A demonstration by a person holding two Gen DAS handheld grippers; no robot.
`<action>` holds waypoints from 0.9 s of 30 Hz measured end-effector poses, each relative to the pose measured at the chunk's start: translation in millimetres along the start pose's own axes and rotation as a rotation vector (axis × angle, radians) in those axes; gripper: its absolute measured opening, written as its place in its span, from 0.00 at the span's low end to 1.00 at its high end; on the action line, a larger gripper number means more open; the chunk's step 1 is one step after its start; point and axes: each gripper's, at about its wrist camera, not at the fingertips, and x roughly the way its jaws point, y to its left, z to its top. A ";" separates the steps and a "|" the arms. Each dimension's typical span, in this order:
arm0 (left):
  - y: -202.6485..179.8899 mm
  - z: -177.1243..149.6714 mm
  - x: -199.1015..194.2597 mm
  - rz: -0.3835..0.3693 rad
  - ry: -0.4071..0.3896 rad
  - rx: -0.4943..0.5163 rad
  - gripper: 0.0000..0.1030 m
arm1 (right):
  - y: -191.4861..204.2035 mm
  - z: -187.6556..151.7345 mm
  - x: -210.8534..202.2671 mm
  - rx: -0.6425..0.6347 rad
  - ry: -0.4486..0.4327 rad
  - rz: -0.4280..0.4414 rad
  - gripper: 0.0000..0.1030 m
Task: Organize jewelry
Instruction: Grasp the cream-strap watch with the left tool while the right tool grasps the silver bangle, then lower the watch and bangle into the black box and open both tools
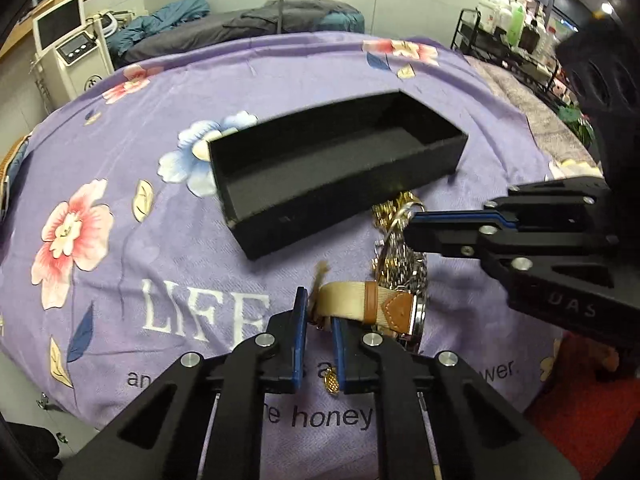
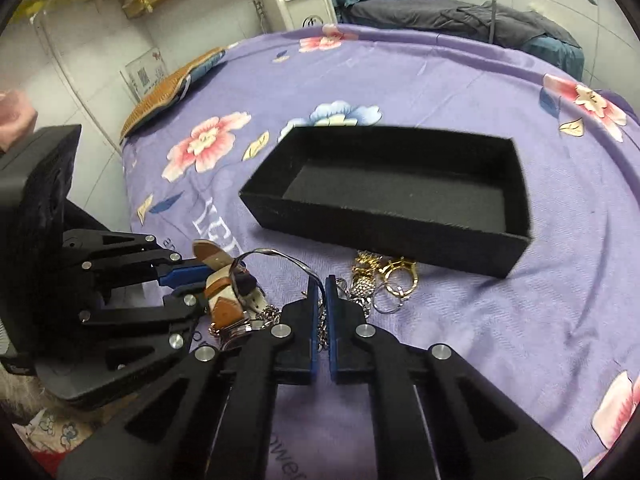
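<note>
1. Purple floral cloth (image 1: 168, 264) printed with white lettering covers the surface; behind it stand a white machine with a screen (image 1: 70, 46) and a couch heaped with dark bedding (image 1: 256, 20).
2. On the cloth sits an open black tray (image 1: 340, 168), lined dark and with nothing in it. Just in front of its near wall lies the jewelry pile (image 2: 376, 284): gold rings and chain, a silver chain, and a watch with a beige and tan strap (image 1: 368, 306).
3. The left hand-held gripper (image 1: 320, 320) has its blue pads nearly together on the end of the watch strap; the strap passes between them, so it looks pinched. A small gold charm (image 1: 332, 380) lies on the cloth below the jaws.
4. The right hand-held gripper (image 2: 322, 292) is fully closed, pads almost touching, on a thin silver chain (image 2: 280, 256) that loops up from its tips toward the watch. In the left wrist view its tips sit at the gold rings beside the tray's near wall.
5. Judged from this, the step in hand is the pickup: both pieces are gripped but neither is in the tray yet.
6. The next move calls for lifting each piece clear of the pile and carrying it over the tray's near wall before letting go.
7. One risk: the chain seems tangled with the watch and rings, so lifting either may drag the rest along.
</note>
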 end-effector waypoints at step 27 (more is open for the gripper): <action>12.6 78.3 -44.6 0.046 -0.232 -0.019 0.10 | -29.4 44.5 -54.7 0.051 -0.189 -0.156 0.04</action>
